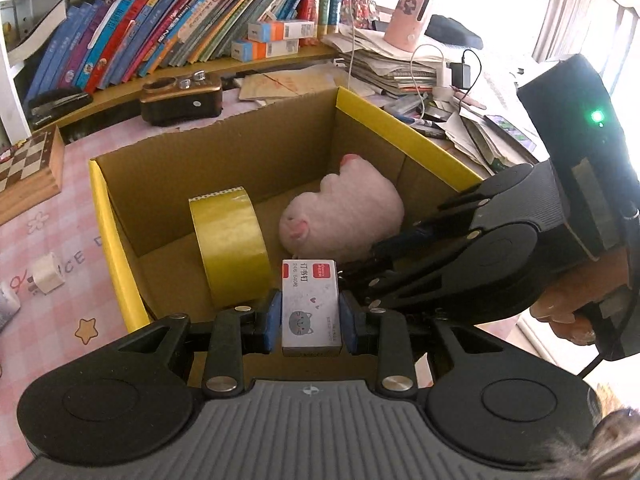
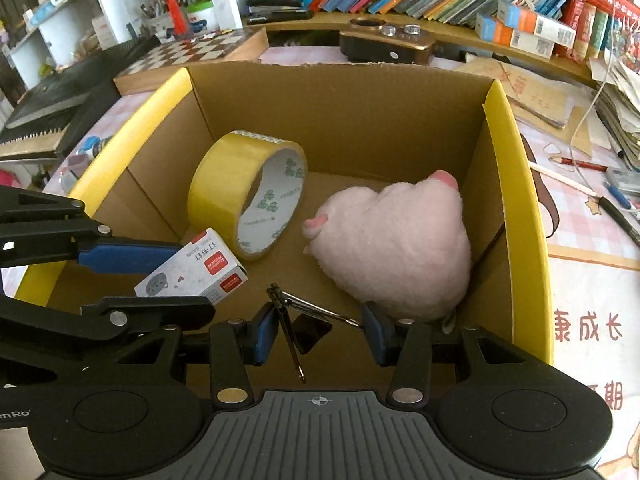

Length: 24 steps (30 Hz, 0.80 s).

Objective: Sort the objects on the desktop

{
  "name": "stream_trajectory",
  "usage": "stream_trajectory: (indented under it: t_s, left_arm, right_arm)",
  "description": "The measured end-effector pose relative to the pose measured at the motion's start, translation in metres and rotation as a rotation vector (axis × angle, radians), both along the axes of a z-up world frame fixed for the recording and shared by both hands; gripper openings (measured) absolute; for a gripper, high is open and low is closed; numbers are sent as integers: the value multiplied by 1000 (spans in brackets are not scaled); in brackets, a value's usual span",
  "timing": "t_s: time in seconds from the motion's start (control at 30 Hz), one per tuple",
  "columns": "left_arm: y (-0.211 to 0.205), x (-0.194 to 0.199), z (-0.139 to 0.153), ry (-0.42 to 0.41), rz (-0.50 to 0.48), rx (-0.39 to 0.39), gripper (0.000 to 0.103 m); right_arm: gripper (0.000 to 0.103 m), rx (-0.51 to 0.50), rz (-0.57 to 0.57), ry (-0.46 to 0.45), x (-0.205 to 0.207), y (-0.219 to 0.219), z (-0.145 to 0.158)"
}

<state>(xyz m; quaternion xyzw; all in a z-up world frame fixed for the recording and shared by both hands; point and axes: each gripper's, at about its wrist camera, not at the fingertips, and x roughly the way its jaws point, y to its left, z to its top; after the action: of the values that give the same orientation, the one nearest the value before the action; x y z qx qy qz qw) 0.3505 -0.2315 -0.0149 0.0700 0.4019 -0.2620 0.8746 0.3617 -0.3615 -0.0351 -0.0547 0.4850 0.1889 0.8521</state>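
A cardboard box with a yellow-taped rim stands on the pink desk mat. Inside lie a yellow tape roll and a pink plush toy. My left gripper is shut on a small white staple box with a red label and a cat drawing, held low over the box's near side. My right gripper reaches into the box beside it, shut on a black binder clip whose wire handles span its blue pads.
A chessboard and a brown device lie behind the box, below a shelf of books. Stacked papers and pens crowd the right. A white plug lies on the mat at left.
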Motion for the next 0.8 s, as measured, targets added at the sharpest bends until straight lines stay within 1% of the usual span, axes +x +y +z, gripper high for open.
stream_trajectory:
  t_s: [0.07, 0.13, 0.2, 0.23, 0.3, 0.33, 0.4, 0.47, 0.63, 0.8]
  left_arm:
    - [-1, -4, 0, -21, 7, 5, 30]
    - [-3, -8, 2, -54, 21, 26, 34]
    - [-5, -14, 7, -99, 35, 53, 43]
    - [-5, -18, 9, -122, 43, 56, 45]
    - [-1, -24, 16, -148, 65, 44, 56]
    - [2, -27, 20, -162, 82, 33, 60]
    - [7, -34, 29, -186, 112, 9, 70]
    - [13, -42, 38, -213, 148, -14, 75]
    - [25, -68, 56, -289, 267, -48, 78]
    - [35, -90, 66, -325, 350, -76, 82]
  right_arm:
    - [47, -1, -4, -4, 0, 0, 0]
    - [47, 0, -13, -8, -2, 0, 2]
    - [49, 0, -27, -27, -5, -1, 7]
    - [49, 2, -27, -42, -7, -1, 11]
    - [51, 15, -33, -80, -14, -4, 19]
    - [53, 24, -36, -97, -18, -5, 23]
    - [57, 48, -44, -135, -26, -8, 32]
    - [61, 57, -56, -179, -36, -9, 41]
    - [62, 92, -94, -290, -60, -14, 61]
    - [63, 103, -124, -398, -83, -16, 74]
